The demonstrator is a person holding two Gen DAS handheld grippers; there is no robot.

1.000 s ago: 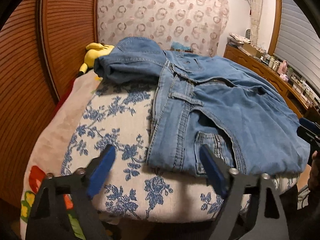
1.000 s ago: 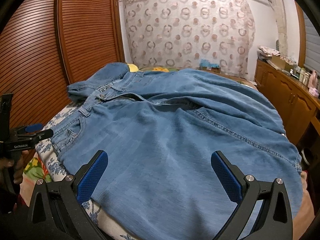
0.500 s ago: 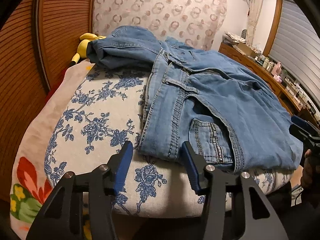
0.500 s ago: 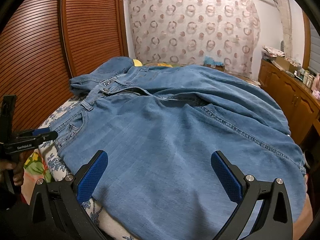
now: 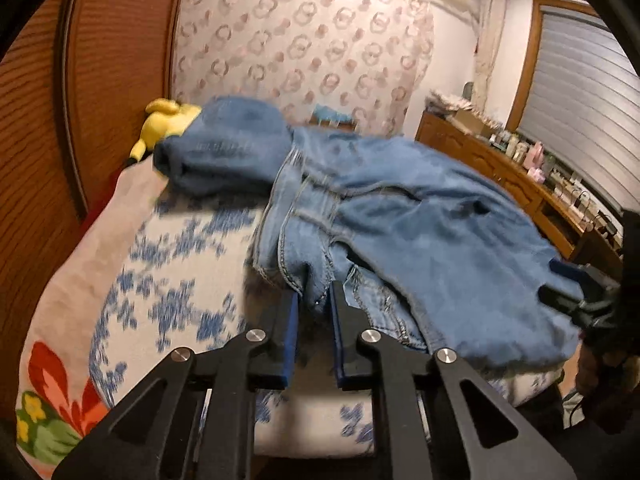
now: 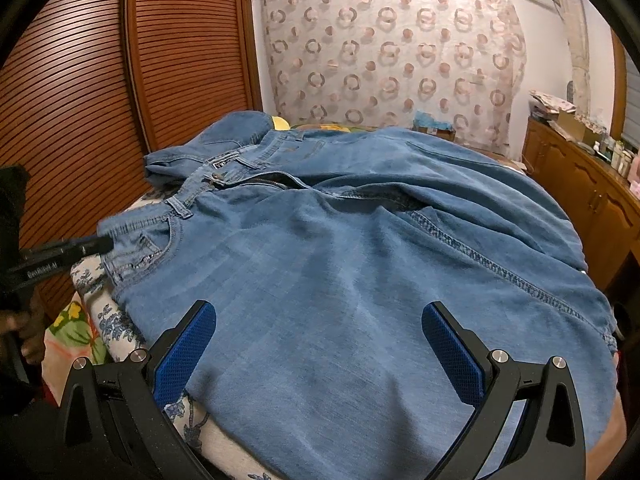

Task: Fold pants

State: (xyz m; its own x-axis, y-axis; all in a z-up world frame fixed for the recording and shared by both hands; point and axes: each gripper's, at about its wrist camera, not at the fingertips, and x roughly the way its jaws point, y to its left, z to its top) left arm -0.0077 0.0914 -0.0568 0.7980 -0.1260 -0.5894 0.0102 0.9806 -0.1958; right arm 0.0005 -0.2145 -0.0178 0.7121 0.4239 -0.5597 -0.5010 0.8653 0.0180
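Blue jeans lie spread across a bed, waistband toward the left. My left gripper is shut on the near waistband corner of the jeans, which bunches up between the blue pads. In the right wrist view the jeans fill the bed, and the left gripper shows at the waistband corner by the front pocket. My right gripper is open, its pads spread over the near edge of the pant leg. It also shows in the left wrist view at the far right.
The bed has a blue floral cover. A yellow plush toy lies near the head. A slatted wooden wardrobe stands left. A wooden cabinet with clutter runs along the right. A patterned curtain hangs behind.
My left gripper moved forward to the waistband corner and closed on it, bunching the denim. The right gripper stayed open over the leg.
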